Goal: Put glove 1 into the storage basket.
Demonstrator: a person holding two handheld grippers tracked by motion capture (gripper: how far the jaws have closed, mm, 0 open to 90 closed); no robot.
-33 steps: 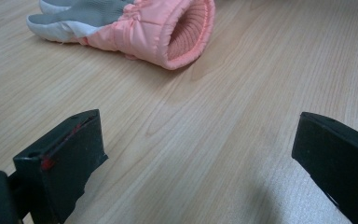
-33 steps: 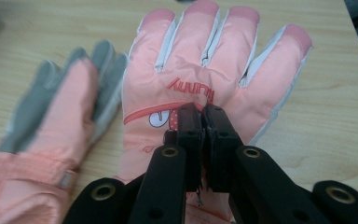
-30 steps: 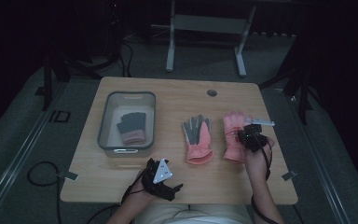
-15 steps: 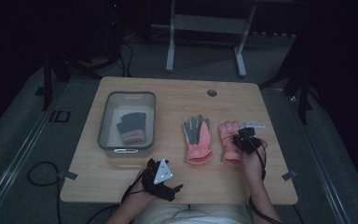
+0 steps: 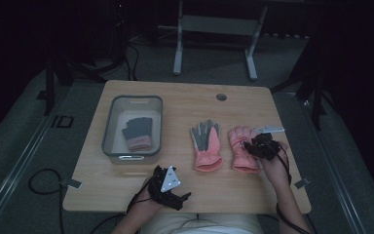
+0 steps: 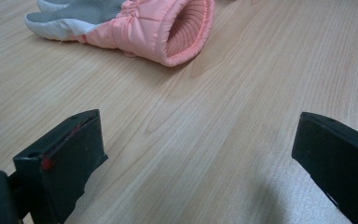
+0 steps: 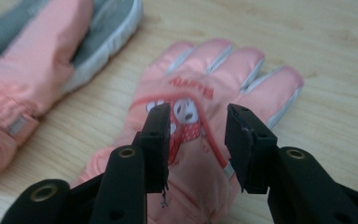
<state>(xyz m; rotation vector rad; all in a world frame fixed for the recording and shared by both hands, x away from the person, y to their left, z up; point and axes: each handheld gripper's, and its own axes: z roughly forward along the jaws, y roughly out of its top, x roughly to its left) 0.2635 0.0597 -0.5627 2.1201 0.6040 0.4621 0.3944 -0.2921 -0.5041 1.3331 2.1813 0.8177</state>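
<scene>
Two pink gloves lie side by side on the wooden table. The left glove shows its grey palm. The right glove shows its back with a cartoon print. My right gripper hovers over that glove's back. Its jaws have just been opening and stand apart with the printed fabric between and below them, not pinched. My left gripper rests near the table's front edge, jaws wide open on bare wood, facing the left glove's cuff.
A grey plastic bin stands at the table's left with a dark grey glove with a pink cuff inside. A round cable hole sits near the far edge. A metal stand is on the floor beyond the table.
The right gripper drew back slightly towards the near edge over the right glove, and its jaws went from shut to apart. The left gripper stayed put.
</scene>
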